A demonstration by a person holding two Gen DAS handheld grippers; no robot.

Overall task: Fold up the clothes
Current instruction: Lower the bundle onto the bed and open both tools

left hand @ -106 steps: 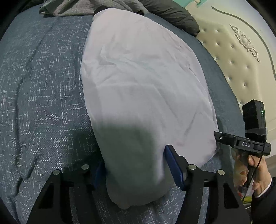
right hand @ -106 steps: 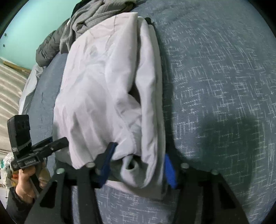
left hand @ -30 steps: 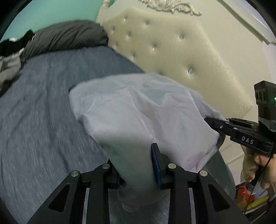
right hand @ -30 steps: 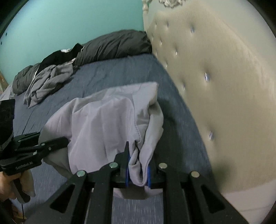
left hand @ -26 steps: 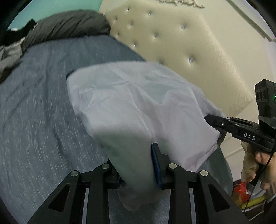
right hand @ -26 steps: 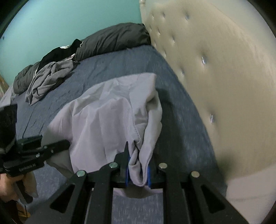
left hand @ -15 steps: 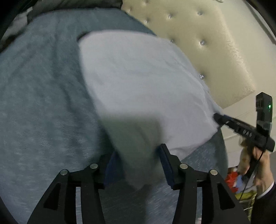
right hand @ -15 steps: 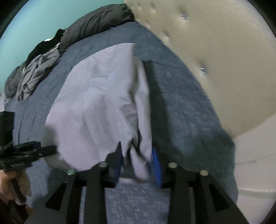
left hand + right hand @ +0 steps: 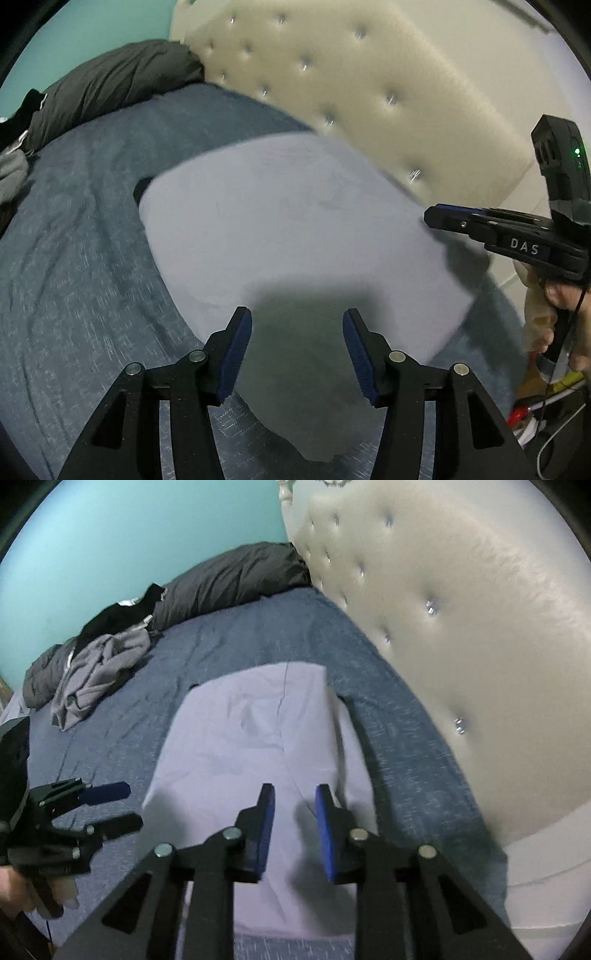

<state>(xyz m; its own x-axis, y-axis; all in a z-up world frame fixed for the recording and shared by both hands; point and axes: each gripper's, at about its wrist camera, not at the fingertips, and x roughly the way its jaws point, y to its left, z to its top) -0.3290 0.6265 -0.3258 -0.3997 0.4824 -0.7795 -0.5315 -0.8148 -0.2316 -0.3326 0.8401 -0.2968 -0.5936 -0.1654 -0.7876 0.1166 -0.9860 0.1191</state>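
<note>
Your left gripper [image 9: 297, 319] has its blue pads spread wide with nothing between them, hovering over the near edge of the folded pale lavender garment [image 9: 288, 229]. Your right gripper [image 9: 294, 794] is parted too, more narrowly, gripping nothing, above that garment's near right part. The garment lies flat on the blue-grey bedspread [image 9: 229, 642], ahead of both tongs, close beside the cream tufted headboard [image 9: 461, 620] off to your right. Far ahead and left of the right tongs sit a crumpled grey garment [image 9: 96, 668] and a dark quilted roll [image 9: 229, 579] against the turquoise wall [image 9: 129, 528].
</note>
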